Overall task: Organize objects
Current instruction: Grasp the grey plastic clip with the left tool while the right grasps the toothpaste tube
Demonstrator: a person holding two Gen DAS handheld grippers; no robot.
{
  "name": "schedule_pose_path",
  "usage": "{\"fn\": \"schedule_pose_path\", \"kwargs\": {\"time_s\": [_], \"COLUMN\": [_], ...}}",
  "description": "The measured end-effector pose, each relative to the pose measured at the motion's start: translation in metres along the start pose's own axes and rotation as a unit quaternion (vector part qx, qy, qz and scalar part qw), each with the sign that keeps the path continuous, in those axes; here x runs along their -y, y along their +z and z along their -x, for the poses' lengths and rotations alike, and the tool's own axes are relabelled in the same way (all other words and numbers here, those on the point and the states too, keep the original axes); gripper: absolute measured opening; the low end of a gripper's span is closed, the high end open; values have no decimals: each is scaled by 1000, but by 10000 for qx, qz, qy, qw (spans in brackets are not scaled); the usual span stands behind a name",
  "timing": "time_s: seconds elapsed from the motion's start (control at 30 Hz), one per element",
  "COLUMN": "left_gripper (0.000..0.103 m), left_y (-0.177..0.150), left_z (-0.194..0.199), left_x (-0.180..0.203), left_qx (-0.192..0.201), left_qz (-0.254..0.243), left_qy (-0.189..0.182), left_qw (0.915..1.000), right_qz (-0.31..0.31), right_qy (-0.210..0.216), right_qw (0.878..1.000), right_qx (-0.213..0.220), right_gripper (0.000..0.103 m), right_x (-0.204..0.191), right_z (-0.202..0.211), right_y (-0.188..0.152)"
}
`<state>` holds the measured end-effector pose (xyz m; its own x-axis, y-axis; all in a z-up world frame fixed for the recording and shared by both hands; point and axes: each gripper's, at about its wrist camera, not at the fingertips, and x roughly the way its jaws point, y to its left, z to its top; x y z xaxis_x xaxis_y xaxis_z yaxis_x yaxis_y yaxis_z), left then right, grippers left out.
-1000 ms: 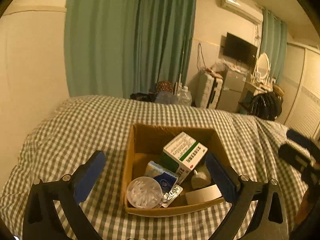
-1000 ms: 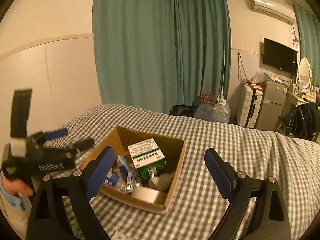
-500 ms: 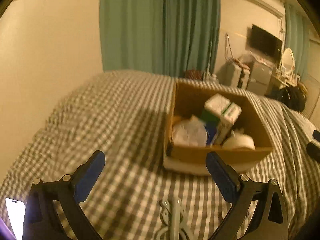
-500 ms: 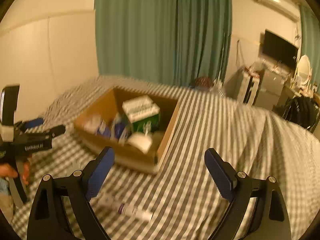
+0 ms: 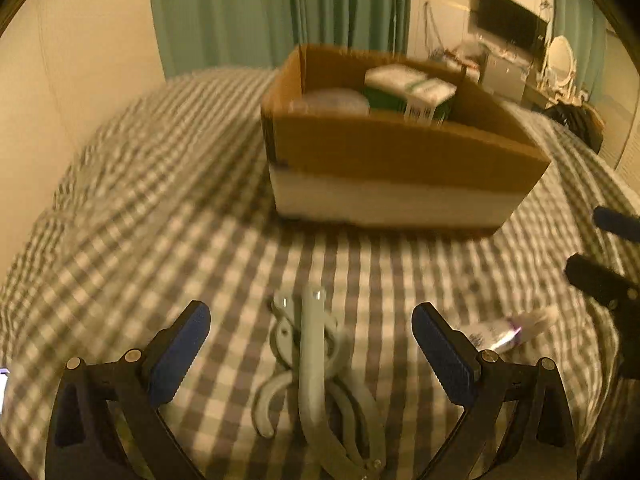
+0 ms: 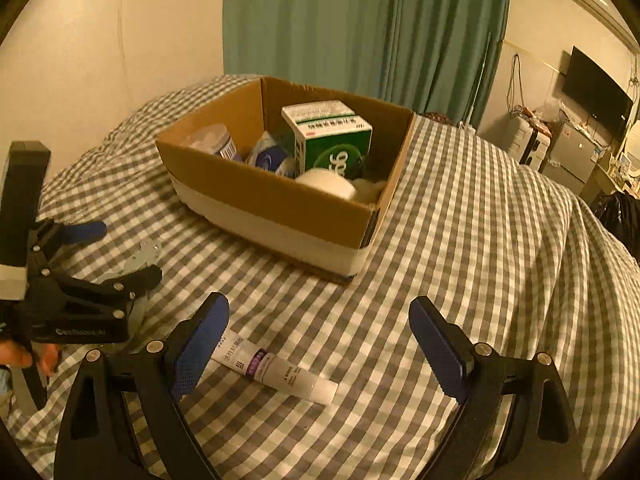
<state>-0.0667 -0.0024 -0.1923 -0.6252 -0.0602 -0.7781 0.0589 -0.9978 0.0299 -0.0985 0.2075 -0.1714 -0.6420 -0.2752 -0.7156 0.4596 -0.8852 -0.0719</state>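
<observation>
Dropped low toward the bed since a second ago, both cameras, with the open brown cardboard box now seen side-on from the left wrist rather than from above.

Nearest in the left view: left gripper with jaws spread wide, empty, straddling a pale grey-green metal pair of pliers-like hand tools lying on the grey-and-white checked bedspread. Just right of that, blurred, a white squeeze tube with purple band; at the right edge, dark parts of the other gripper.

Sharper in the right view: right gripper likewise spread wide and holding nothing, the same tube lying flat between its fingers, closer to the left one. Left gripper visible here from the side, over the grey tool, fingers of a hand below it.

Farther back, box contents legible only from the right wrist: green-and-white carton upright, clear round tub, blue-and-white packet, white roll. From the left wrist, only the carton top and tub lid above the rim.

Behind, teal curtains, wall-mounted television.
</observation>
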Motion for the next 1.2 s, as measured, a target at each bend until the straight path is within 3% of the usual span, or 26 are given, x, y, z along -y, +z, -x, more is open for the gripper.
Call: {"fn": "schedule_pose_path", "kwargs": {"time_s": [0.2, 0.3, 0.37, 0.43, 0.5, 0.63, 0.8, 0.97, 1.07, 1.13, 1.2], "left_gripper": [103, 102, 89, 57, 41, 33, 32, 32, 33, 33, 33], "left_y": [-14, -20, -21, -23, -23, -20, -19, -28, -33, -34, -36], "left_z": [-30, -32, -28, -25, -20, -10, 4, 1, -6, -6, -5], "left_x": [2, 8, 11, 14, 10, 0, -2, 1, 4, 5, 4], "left_qx": [-559, -598, -535, -500, -422, -346, -233, -429, -555, -572, -581], "left_qz": [-56, -244, -303, -337, -244, -3, 38, -11, -120, -129, -111], "left_qy": [65, -11, -160, -282, -323, -475, -615, -676, -612, -626, -690], "left_qw": [9984, 9979, 9980, 9978, 9983, 9983, 9978, 9968, 9965, 9963, 9959], "right_qz": [39, 27, 26, 37, 61, 201, 496, 785, 824, 856, 883], "right_qy": [-1, -1, -1, 1, 19, 96, 211, 162, 349, 373, 446], "right_qw": [9999, 9999, 9999, 9998, 9997, 9989, 9950, 9902, 9893, 9892, 9889], "right_qx": [-96, -141, -163, -186, -226, -409, -845, -1141, -1156, -1133, -1105], "right_gripper": [92, 92, 92, 92, 92, 92, 92, 92, 68, 40, 23], "right_x": [-3, -2, -2, -2, -3, -8, -21, -36, -42, -45, -46], "right_z": [-6, -8, -9, -10, -12, -21, -45, -70, -79, -77, -73], "right_y": [-1, -2, -2, -3, -3, -8, -21, -34, -34, -32, -32]}}
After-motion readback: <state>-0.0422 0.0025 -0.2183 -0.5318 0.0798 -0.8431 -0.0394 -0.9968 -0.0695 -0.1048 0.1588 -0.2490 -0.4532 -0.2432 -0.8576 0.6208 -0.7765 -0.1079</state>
